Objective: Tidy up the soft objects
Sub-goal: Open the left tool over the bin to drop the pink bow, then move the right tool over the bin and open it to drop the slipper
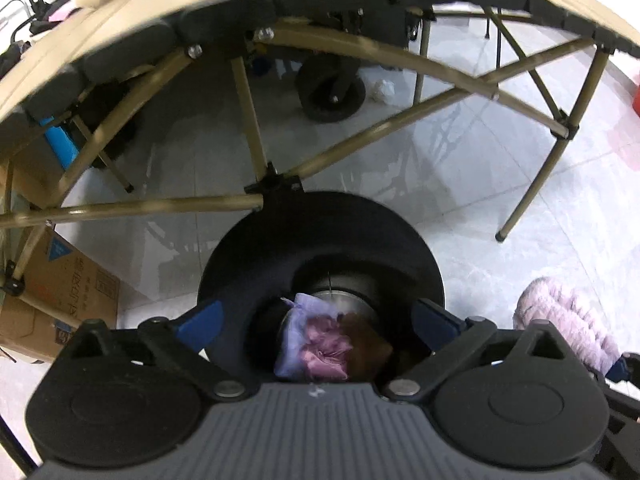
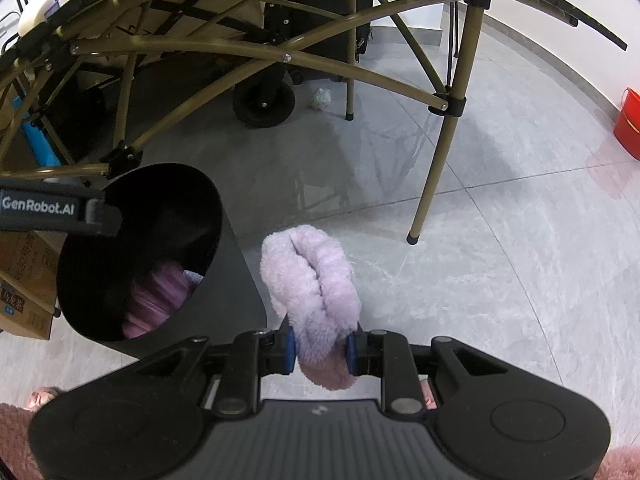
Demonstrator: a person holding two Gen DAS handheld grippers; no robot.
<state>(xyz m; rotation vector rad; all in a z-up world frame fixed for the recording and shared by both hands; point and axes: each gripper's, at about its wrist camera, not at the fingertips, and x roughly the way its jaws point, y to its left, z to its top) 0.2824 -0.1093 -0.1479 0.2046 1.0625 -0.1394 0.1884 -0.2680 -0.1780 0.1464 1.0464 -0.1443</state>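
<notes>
right gripper [image 2: 320, 350] grips one fluffy towel [image 2: 312, 280]; three cloths [image 1: 320, 340] in one bin [image 1: 248, 256]

1. Grey tiled floor [image 2: 500, 240], glossy, carries everything.
2. Black bin [image 2: 224, 280] stands on floor, beside folding counter leg [image 2: 434, 168].
3. Cardboard box [image 1: 60, 300] on floor at left.
4. Black wheel [image 2: 264, 100] and crumpled white wad [image 2: 321, 99] under counter.
5. Red bucket [image 2: 628, 124] far right.
</notes>
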